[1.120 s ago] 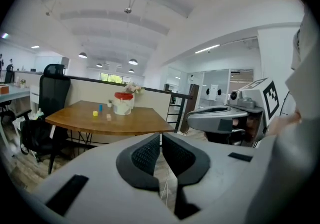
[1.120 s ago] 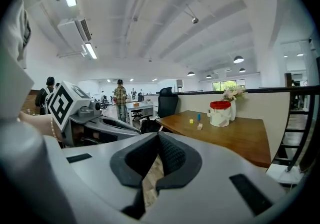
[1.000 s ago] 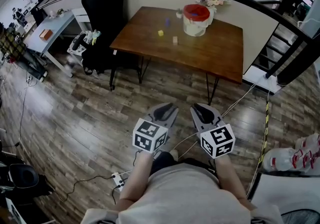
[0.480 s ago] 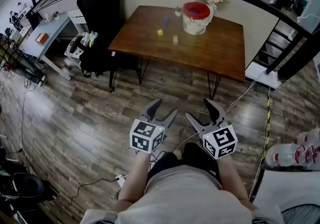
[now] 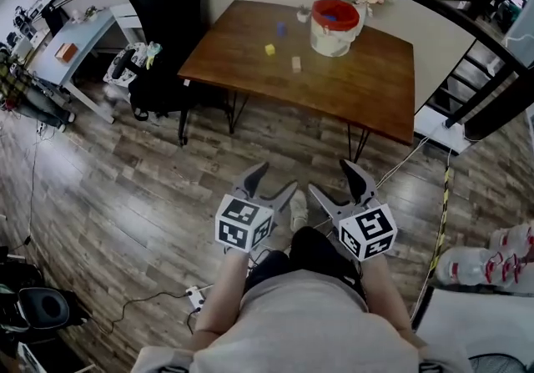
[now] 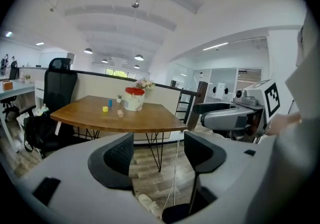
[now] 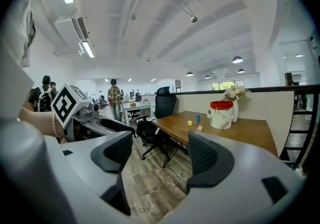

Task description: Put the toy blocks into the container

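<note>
Where cube blocks (image 5: 269,49) dot wooden table (image 5: 359,92): cylindrical red-rimmed container (image 5: 334,40).

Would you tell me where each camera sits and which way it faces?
Head view: on the person's head, steeply down at floor and table; shows torso, forearms, left gripper, right gripper.
Left gripper view: on the left gripper, facing the table; shows its opening, empty jaws and the right gripper.
Right gripper view: on the right gripper, facing the table; opening, empty jaws, left gripper beside.
All share the table and container.
</note>
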